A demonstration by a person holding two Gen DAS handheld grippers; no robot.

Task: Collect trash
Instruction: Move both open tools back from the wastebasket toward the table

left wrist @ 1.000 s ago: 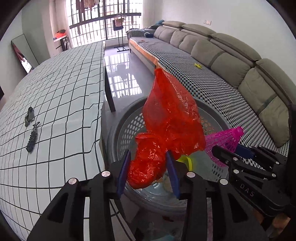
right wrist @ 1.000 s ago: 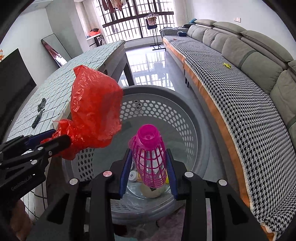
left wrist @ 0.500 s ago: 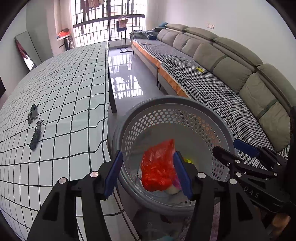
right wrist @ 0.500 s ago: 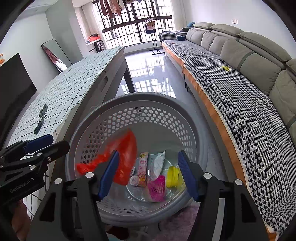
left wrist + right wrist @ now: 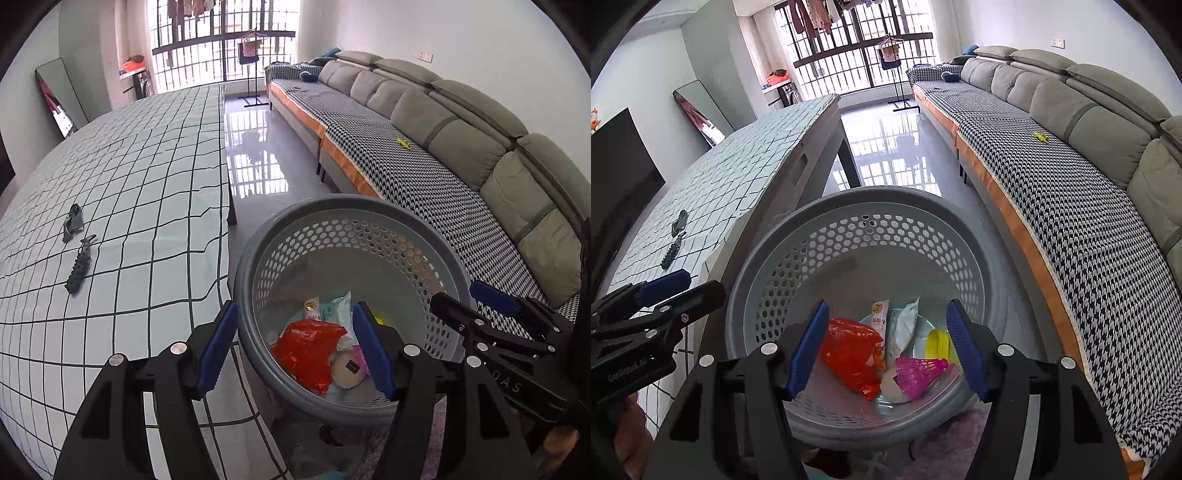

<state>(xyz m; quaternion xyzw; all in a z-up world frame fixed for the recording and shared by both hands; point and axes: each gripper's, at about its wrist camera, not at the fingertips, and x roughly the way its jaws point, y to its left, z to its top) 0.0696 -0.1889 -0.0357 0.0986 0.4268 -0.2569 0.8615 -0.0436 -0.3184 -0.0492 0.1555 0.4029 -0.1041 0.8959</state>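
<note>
A long table (image 5: 140, 192) under a grid-checked cloth runs toward a barred window (image 5: 857, 48), facing a grey sofa (image 5: 461, 122) with a houndstooth cover across a glossy floor. Between them stands a grey perforated basket (image 5: 871, 236). Inside it lie a red plastic bag (image 5: 851, 350), a pink mesh bottle (image 5: 919, 373), a yellow cup (image 5: 938, 343) and snack wrappers (image 5: 905, 325). Both grippers tilt down over the rim: the left gripper (image 5: 295, 345), its jaws having just been opening, stands wide with nothing between them; the right gripper (image 5: 886, 347) is likewise wide and empty. Two small dark objects (image 5: 77, 254) rest on the cloth.
</note>
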